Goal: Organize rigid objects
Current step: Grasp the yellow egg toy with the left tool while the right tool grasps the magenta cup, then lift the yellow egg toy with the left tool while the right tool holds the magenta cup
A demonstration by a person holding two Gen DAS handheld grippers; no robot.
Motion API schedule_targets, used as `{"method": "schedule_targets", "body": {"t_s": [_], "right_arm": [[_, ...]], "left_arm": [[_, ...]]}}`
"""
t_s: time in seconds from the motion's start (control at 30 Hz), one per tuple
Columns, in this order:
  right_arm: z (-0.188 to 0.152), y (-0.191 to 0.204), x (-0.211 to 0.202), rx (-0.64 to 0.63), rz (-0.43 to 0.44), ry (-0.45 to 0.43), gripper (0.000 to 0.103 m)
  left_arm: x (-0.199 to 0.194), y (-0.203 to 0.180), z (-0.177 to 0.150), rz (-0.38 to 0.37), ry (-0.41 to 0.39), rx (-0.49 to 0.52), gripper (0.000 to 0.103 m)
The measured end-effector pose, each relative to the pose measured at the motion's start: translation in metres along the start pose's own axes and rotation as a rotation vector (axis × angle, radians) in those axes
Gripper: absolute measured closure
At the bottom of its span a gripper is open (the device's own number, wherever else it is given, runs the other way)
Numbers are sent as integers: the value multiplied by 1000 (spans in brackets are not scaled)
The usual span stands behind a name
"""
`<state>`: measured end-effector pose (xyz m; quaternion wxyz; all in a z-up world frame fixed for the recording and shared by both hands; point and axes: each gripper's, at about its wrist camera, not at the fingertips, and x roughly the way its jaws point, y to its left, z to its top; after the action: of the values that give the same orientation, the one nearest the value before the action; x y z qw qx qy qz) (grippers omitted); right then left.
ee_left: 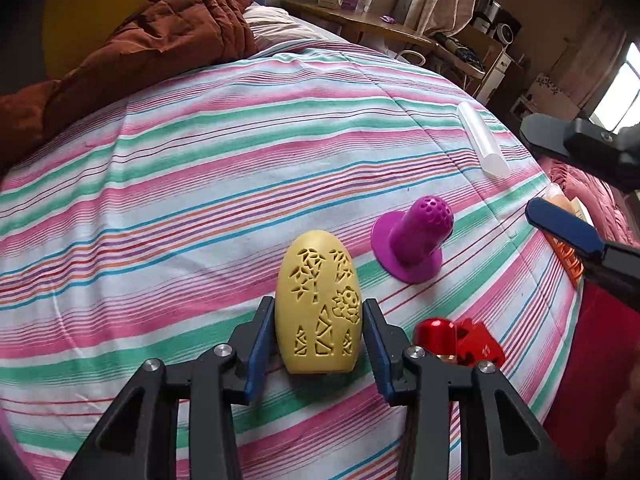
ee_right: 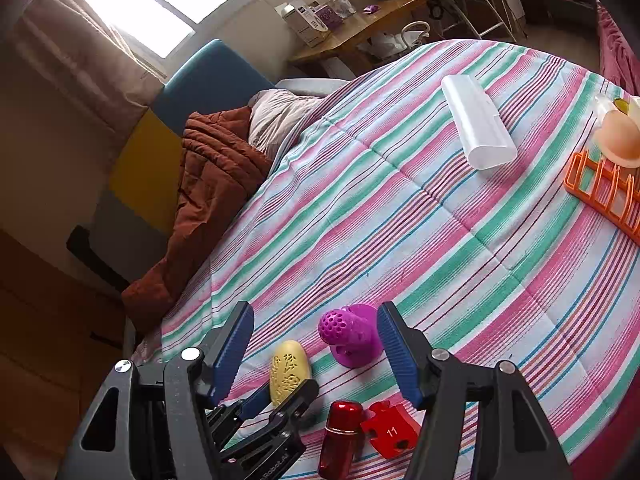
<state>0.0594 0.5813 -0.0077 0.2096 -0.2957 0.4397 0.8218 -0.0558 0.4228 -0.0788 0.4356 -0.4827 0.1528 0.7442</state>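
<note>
Step in hand: picking up yellow egg-shaped shell w/ left gripper. Shell standing on striped bedspread, cut-out pattern facing cam, sitting between the blue fingers. Both pads right at its flanks, narrow gap at most; contact not clear, so can't tell if gripped or just bracketed. Not lifted, base on the bed.

Right gripper hovering nearby, fingers approx half open, nothing held; purple perforated cone on the bed beyond the gap, not touched.

Other rigid bits: red metal cylinder touching or just beside red puzzle piece, both close to shell. White case and orange rack well apart, far side of bed, peach cup at rack.

Next, prob.: finish squeeze on shell's smooth curved sides, low enough not to squirt out, then lift straight, avoid clipping red cylinder. Destination unclear; rack area a guess.
</note>
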Motion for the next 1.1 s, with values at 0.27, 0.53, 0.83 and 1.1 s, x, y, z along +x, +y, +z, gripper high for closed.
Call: {"method": "schedule_targets", "body": {"t_s": [0.27,0.53,0.83,1.1], "right_arm": [[-3,5,12,-35,-57,50,38],[-7,16,34,-117,-178,115,38],[-18,46,98,-407,-382,231,71],[-48,76,107,-595,-267,300,71]], "left_arm": [[-47,31,-65,21,-44,-34,60],[-87,39,-125,15,-68,-74,60],[-95,47,-137,-12,-98,-120,59],[-98,50,-142,-36,-126,-141,59]]}}
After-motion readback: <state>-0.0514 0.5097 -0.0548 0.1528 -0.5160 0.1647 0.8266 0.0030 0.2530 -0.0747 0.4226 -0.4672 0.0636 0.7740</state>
